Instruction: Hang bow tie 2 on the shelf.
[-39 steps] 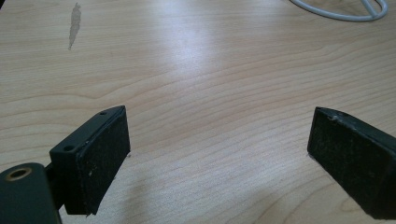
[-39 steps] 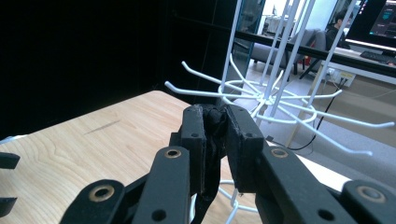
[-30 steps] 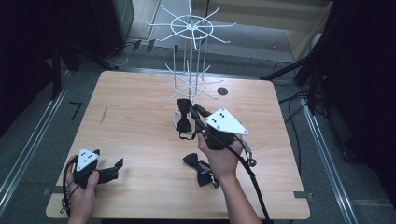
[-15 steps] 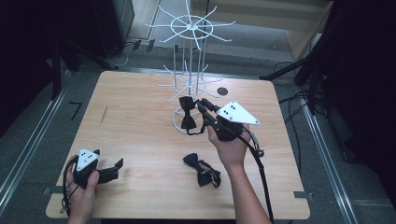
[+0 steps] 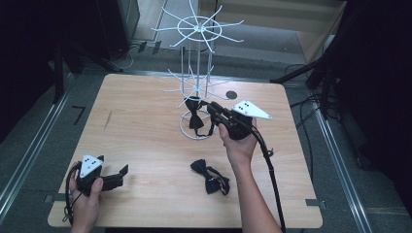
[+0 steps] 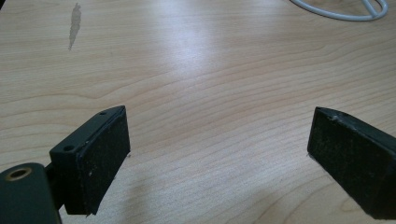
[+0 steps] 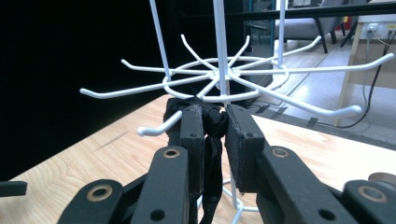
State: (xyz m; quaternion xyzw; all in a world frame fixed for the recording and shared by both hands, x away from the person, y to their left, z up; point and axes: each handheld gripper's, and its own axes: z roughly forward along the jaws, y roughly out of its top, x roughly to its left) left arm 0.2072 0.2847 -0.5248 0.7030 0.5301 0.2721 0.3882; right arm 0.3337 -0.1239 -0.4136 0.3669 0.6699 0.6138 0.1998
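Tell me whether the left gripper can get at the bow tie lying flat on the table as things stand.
Probably yes. The left gripper rests open at the table's near left corner, and bare wood lies between it and the loose bow tie. The right gripper is busy up at the white rack, out of that path.

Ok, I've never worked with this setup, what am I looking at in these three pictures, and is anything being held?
No robot here: a person holds a two-jaw tool in each hand. The high view looks down on a wooden table; the other two pictures come from cameras riding on each tool. The right gripper is closed on a black bow tie at the lower ring of a white wire rack, beside one of its hooks. The left gripper rests open near the table's front left. A second bow tie lies on the table.
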